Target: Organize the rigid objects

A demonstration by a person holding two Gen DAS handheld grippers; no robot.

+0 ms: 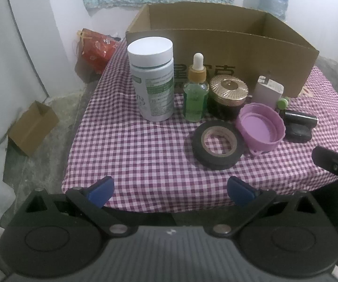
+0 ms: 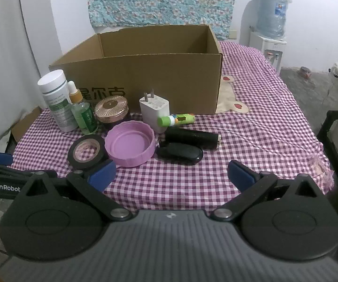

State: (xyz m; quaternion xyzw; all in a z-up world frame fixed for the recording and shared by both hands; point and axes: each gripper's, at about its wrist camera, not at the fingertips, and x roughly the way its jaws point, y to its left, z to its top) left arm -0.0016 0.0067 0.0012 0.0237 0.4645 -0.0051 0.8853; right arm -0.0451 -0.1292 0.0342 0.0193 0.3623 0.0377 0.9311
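An open cardboard box (image 1: 239,54) (image 2: 159,80) stands on the checked cloth. In front of it stand a white pill bottle (image 1: 153,80) (image 2: 57,101), a green dropper bottle (image 1: 196,94) (image 2: 84,115), a gold-lidded jar (image 1: 227,94) (image 2: 111,109) and a white charger (image 1: 268,90) (image 2: 155,110). Nearer lie a black tape roll (image 1: 217,144) (image 2: 86,151), a purple lid (image 1: 260,127) (image 2: 130,145), a green glue stick (image 2: 176,119), a black cylinder (image 2: 192,138) and a black oval case (image 2: 180,156). My left gripper (image 1: 170,191) and right gripper (image 2: 171,176) hang open and empty at the cloth's near edge.
A small cardboard box (image 1: 32,127) and a red bag (image 1: 96,47) lie on the floor left of the table. A water dispenser (image 2: 271,23) stands at the back right. The cloth to the right of the big box (image 2: 263,98) bears a bear print.
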